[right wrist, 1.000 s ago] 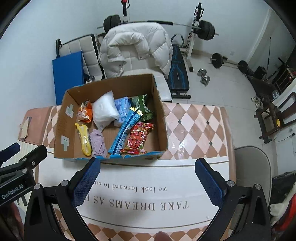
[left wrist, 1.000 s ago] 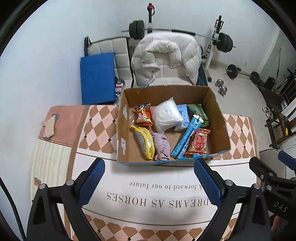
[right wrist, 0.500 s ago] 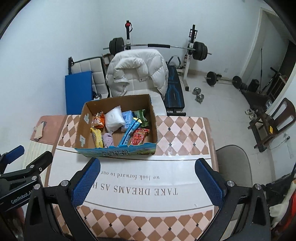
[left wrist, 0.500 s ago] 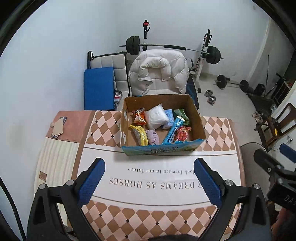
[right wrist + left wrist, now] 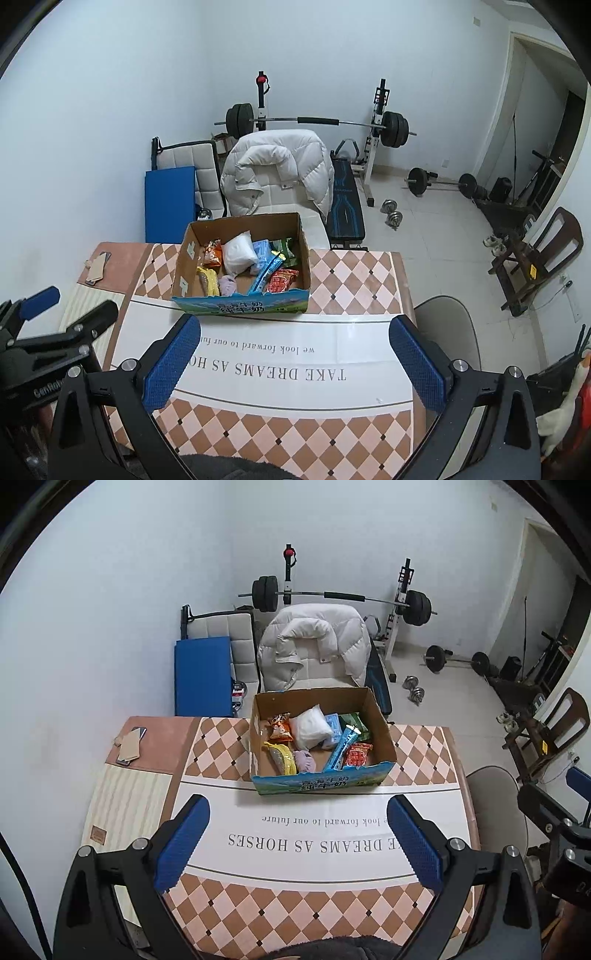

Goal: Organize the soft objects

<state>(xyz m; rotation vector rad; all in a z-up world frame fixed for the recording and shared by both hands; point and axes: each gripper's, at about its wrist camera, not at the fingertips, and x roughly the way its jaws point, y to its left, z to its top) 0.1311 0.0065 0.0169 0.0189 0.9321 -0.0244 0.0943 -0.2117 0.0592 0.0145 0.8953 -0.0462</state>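
A checkered table [image 5: 229,904] carries a cardboard box [image 5: 384,734].

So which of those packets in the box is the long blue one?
The blue packet lying slanted in the cardboard box, between the white bag and the red packet. It is long and thin; the others are short and squat.

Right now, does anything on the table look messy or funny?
A little. The cardboard box sits slightly crooked on the table, and the snacks inside are jumbled, with the long blue packet lying slantwise across them. At the far left corner, a piece of cardboard lies on a phone. Nothing is spilled.
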